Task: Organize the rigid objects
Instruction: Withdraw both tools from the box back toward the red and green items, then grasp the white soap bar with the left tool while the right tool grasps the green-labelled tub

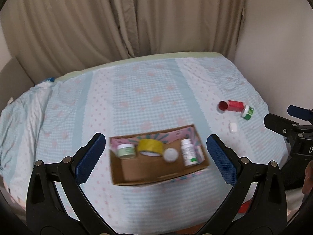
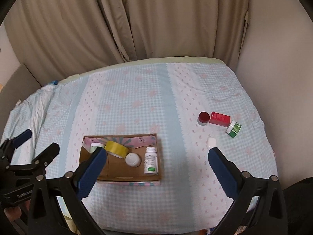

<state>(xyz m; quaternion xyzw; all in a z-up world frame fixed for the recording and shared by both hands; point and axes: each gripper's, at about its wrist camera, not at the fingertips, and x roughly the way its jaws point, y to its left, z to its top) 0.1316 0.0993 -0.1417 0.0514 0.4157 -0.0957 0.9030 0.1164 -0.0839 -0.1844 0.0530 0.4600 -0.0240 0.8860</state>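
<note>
Left tongs (image 1: 156, 152) and right tongs (image 2: 156, 164): both spread wide, nothing between the blue textured pads.

Surface is a bed (image 2: 137, 101) under a puckered, waffle-textured sheet, pale blue with pink motifs.

One shallow rectangular cardboard box (image 1: 148, 170), open top, printed pink inner wall, lies straight ahead between the left tongs' pads, long axis running across from pad to pad. Contents, four items in a row:
- 1 squat pale-green jar (image 1: 126, 150)
- 1 yellow tape roll (image 1: 150, 146), tilted
- 1 round white lid-topped jar (image 1: 170, 155)
- 1 white cylindrical pill bottle (image 1: 188, 152), lying flat, cap pointing away from the tongs

Loose on the sheet, beyond the right tongs' right pad:
- 1 round dark-red jar (image 2: 204, 117)
- 1 red rectangular carton (image 2: 220, 119)
- 1 green-and-white box (image 2: 233, 130)
- 1 small white rounded case (image 2: 211, 142), just beyond the pad tip
</note>
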